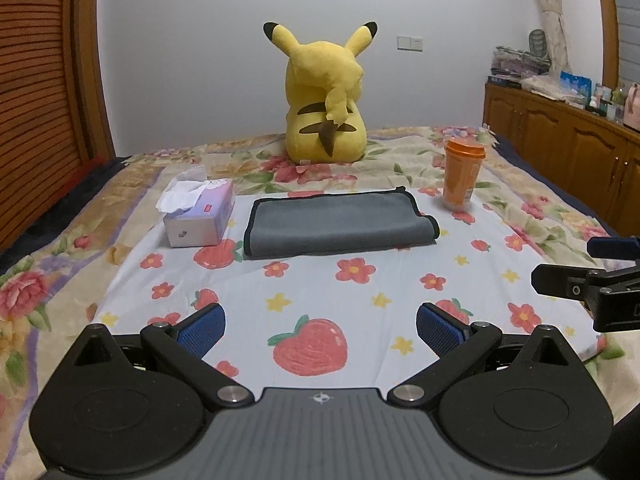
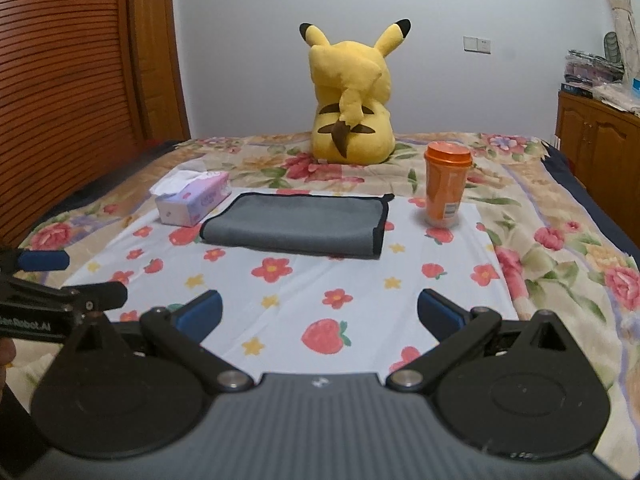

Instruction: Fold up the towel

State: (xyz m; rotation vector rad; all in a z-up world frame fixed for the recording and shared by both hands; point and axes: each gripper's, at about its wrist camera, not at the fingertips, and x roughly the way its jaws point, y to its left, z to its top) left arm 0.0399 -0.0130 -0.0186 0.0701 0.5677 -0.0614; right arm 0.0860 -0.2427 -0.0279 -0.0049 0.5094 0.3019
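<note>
A grey towel [image 1: 340, 222] with a dark border lies folded flat on a pale sheet [image 1: 320, 288] printed with strawberries and flowers, spread over a floral bedspread [image 1: 48, 272]. The left gripper [image 1: 320, 330] hangs above the near part of the sheet, its blue-padded fingers [image 1: 202, 330] spread wide apart and holding nothing. The right gripper [image 2: 320, 314] hangs level beside it, its fingers [image 2: 440, 310] likewise spread wide and empty; its side also shows at the right edge of the left wrist view. Both are well short of the towel, which sits near the middle of the bed, ahead of them.

Just left of the towel stands a tissue box [image 1: 200, 216] with a white tissue sticking up from the top. To the towel's right, apart from it, an orange cup [image 1: 463, 174] with a lid stands upright at the sheet's far corner. Behind them, a yellow plush toy [image 1: 326, 96] sits with its back to the cameras, against a white wall. A wooden cabinet [image 1: 560, 148] piled with clutter runs along the right side of the room.
</note>
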